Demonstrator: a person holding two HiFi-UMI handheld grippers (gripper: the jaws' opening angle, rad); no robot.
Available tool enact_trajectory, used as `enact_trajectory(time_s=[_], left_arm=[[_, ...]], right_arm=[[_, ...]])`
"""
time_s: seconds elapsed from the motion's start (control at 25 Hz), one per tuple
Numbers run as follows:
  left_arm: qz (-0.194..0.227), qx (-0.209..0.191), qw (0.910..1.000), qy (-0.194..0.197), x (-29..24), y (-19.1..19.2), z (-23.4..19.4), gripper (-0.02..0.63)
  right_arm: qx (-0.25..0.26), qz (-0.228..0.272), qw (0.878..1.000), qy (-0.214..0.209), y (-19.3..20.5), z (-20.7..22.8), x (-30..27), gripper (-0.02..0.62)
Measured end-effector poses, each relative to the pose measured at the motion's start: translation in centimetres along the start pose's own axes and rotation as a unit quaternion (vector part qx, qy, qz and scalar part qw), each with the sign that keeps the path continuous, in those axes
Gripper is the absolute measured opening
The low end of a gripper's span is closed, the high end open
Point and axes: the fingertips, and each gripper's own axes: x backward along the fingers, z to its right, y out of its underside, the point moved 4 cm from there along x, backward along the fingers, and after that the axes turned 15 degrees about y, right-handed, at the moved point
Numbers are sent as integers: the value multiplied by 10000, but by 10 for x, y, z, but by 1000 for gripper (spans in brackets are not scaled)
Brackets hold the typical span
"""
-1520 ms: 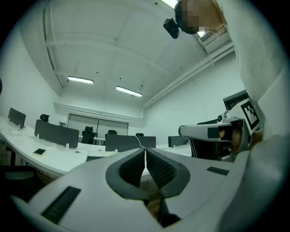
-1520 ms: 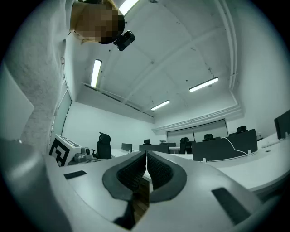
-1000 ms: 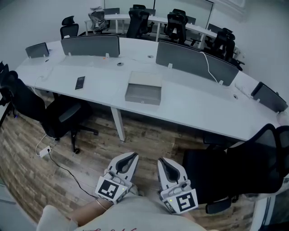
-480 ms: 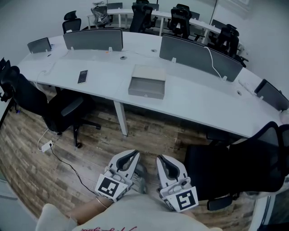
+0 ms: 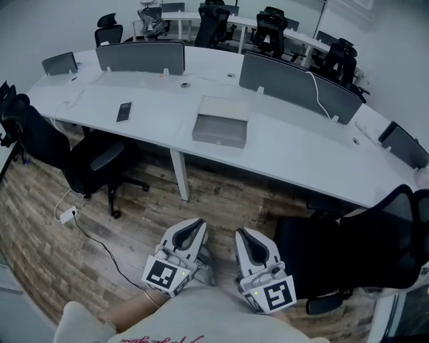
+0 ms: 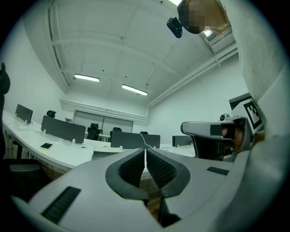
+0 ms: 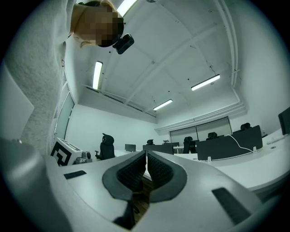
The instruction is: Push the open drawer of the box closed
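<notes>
An open-plan office: a long, curved white desk (image 5: 295,151) ran across the room, split into workplaces by grey divider screens (image 5: 141,57) standing along its middle. Black swivel chairs (image 5: 90,161) on castors stood at it, and more chairs (image 5: 271,30) crowded a second row of white desks (image 5: 234,20) behind. A white cable (image 5: 320,97) hung over one screen, and another cable ran to a socket block (image 5: 67,216) on the wood-patterned floor (image 5: 221,197). Strip lights (image 6: 87,78) burned in the plain white ceiling (image 6: 118,41).
</notes>
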Motion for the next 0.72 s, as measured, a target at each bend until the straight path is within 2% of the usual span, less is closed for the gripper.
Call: enact_trajectory(time_s=[0.12, 0.28, 0.72], left_arm=[[-44, 84, 9999, -131, -1, -3, -6, 26], [231, -116, 9996, -62, -10, -3, -15, 26], [238, -32, 9997, -44, -47, -1, -49, 26]], right_arm=[[16, -15, 10000, -4, 0, 1, -4, 23], [57, 8, 10000, -20, 0, 5, -13, 23], [71, -35, 9999, 82, 6, 30, -49, 23]])
